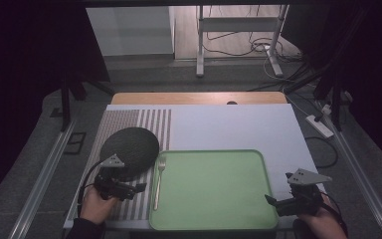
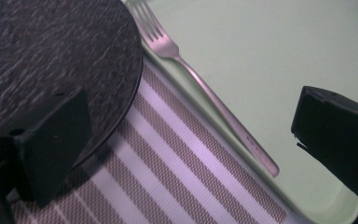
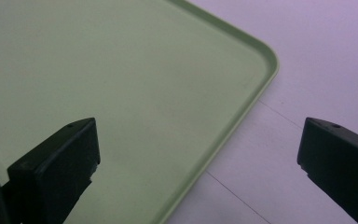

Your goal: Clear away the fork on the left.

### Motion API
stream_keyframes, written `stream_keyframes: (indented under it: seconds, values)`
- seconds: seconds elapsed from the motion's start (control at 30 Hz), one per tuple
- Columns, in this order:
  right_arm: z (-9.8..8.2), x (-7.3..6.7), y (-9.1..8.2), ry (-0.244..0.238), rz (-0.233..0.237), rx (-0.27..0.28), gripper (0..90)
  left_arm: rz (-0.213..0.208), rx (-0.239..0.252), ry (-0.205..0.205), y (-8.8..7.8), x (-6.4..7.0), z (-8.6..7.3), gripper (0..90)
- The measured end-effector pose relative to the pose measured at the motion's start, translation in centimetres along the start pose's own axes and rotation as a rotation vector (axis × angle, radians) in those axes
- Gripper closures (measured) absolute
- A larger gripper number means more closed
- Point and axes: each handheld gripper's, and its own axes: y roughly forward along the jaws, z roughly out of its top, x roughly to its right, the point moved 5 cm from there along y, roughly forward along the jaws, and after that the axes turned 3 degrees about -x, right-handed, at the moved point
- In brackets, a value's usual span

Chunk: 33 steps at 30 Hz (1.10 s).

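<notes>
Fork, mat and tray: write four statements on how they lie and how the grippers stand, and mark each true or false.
1. The fork lies along the left edge of the green tray. True.
2. The dark round mat sits in the middle of the tray. False: it lies on the striped placemat, left of the tray.
3. The left gripper is shut on the fork. False: its jaws stand open, holding nothing.
4. The right gripper is open by the tray's right edge. True.

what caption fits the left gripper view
Open left gripper above a silver metal fork on the pale green tray's edge.
</notes>
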Motion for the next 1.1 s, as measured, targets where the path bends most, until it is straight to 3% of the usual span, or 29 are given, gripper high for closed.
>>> stream_keyframes:
  seconds: [0.33,0.57,0.8,1.1]
  values:
    - [0.0,0.0,0.0,0.004,-0.002,0.001,0.0,0.0,0.008,-0.028,-1.2,-0.1,-1.8,0.0]
    - [0.0,0.1,0.0,0.007,-0.006,0.0,0.0,0.022,0.048,-0.05,-2.4,-0.3,-2.5,0.0]
    - [0.0,0.1,-0.1,0.011,-0.007,-0.001,0.0,0.072,0.046,-0.028,-3.2,0.0,-3.2,0.0]
    - [0.0,0.2,0.0,0.018,-0.009,0.002,0.0,0.087,0.068,-0.041,-4.0,-0.1,-3.8,0.0]
